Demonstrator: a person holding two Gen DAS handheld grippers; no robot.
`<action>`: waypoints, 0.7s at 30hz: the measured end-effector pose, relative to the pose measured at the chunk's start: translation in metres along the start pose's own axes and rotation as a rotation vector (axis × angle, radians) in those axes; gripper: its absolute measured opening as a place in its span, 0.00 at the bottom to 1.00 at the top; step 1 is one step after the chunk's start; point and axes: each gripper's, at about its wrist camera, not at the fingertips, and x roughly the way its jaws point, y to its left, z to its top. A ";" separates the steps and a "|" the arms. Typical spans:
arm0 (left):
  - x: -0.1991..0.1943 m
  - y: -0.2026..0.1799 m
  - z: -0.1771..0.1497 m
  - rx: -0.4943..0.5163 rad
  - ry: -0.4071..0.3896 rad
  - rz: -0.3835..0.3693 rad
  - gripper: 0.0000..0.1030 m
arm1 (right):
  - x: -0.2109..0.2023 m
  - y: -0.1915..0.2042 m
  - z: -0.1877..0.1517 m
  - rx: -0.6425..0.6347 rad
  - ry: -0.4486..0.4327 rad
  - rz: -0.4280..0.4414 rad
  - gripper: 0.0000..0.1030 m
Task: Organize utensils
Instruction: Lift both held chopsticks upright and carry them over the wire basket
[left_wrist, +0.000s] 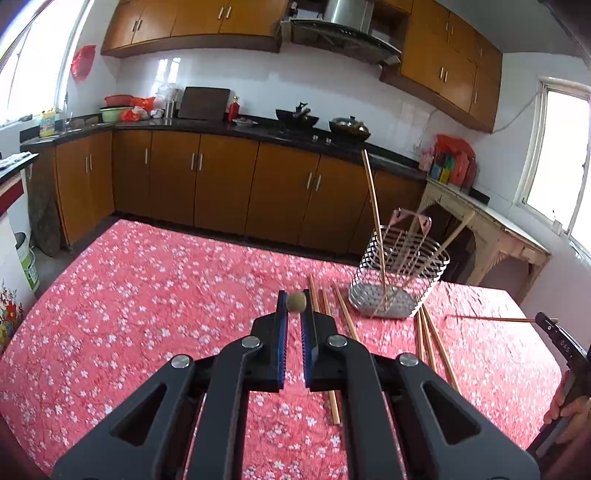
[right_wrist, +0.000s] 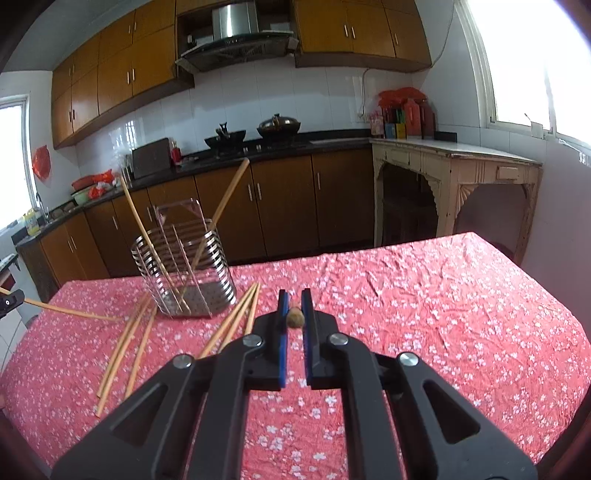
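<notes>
- My left gripper (left_wrist: 295, 304) is clamped narrow on a chopstick (left_wrist: 296, 303). I see it end-on in the left wrist view, as a round tan tip between the blue pads near the fingertips.
- My right gripper (right_wrist: 294, 306) is likewise closed tight on a second chopstick (right_wrist: 295, 319), its blunt end showing between the pads in the right wrist view.
- From the left wrist view the right gripper sits at the far right edge, with its chopstick reaching leftward above the cloth, and part of a hand (left_wrist: 567, 410) shows below it.
- The wire basket (left_wrist: 400, 273) stands on the counter (left_wrist: 129, 295), which is covered in a red flowered cloth. It sits toward the far edge.
- Two chopsticks already stand in the basket (right_wrist: 136, 218), leaning apart, one to each side, with their tops well above the rim.
- Loose chopsticks lie flat on the cloth on both sides of the basket. One bunch (right_wrist: 125, 343) lies to its left in the right wrist view, another bunch (right_wrist: 236, 321) just to its right, near my right gripper.
- Both grippers point slightly downward over the cloth, neither touching the basket.
- Behind the counter runs a row of brown kitchen cabinets (right_wrist: 280, 206).
</notes>
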 end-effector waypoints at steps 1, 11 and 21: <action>-0.001 0.001 0.002 -0.001 -0.005 0.000 0.06 | -0.002 -0.001 0.003 0.002 -0.010 0.003 0.08; -0.009 0.005 0.021 -0.005 -0.048 0.010 0.06 | -0.017 -0.006 0.033 0.055 -0.092 0.064 0.08; -0.012 0.001 0.031 0.001 -0.067 0.015 0.06 | -0.021 -0.001 0.044 0.048 -0.114 0.095 0.08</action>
